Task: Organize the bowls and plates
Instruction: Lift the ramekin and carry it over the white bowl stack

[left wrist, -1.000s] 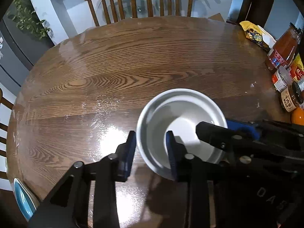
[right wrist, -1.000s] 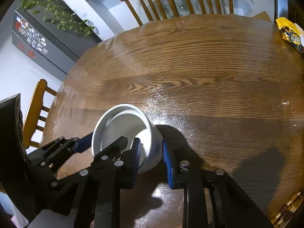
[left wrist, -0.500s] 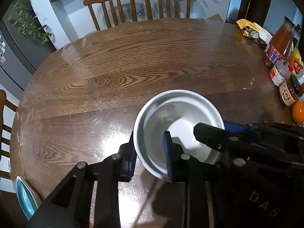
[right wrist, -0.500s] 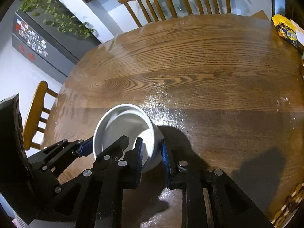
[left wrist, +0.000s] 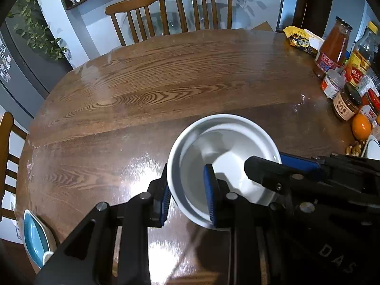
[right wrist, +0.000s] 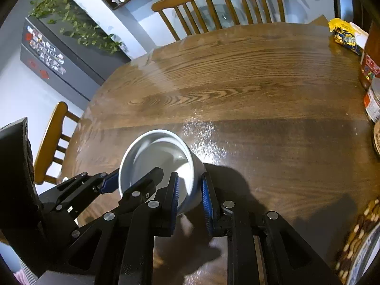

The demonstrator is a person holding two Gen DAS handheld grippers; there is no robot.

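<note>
We hold one white bowl (left wrist: 223, 166) between our two tools: the left gripper (left wrist: 188, 194) pinches the rim at the bowl's 8 o'clock, one pad outside the wall and one inside, and the right gripper (right wrist: 190, 194) is clamped on the rim at the 4 o'clock side in the same way. In the left wrist view, going from the left, a teal dish (left wrist: 35, 235) sits at the table's 8 o'clock edge, well apart from the bowl, and a wooden chair (left wrist: 7, 142) stands behind it. The middle of the round wooden table (left wrist: 166, 83) is bare oak grain with glare patches beside the bowl. At 12 o'clock two more chairs (left wrist: 171, 11) face us before a pale wall. At 2 o'clock lie a yellow snack bag (left wrist: 299, 40), then a red sauce bottle (left wrist: 332, 47), jars (left wrist: 344, 104) and an orange (left wrist: 361, 125), crowded along the right rim. The right wrist view shows a dark cabinet (right wrist: 59, 57) with a trailing plant (right wrist: 71, 23) at 10 o'clock.
</note>
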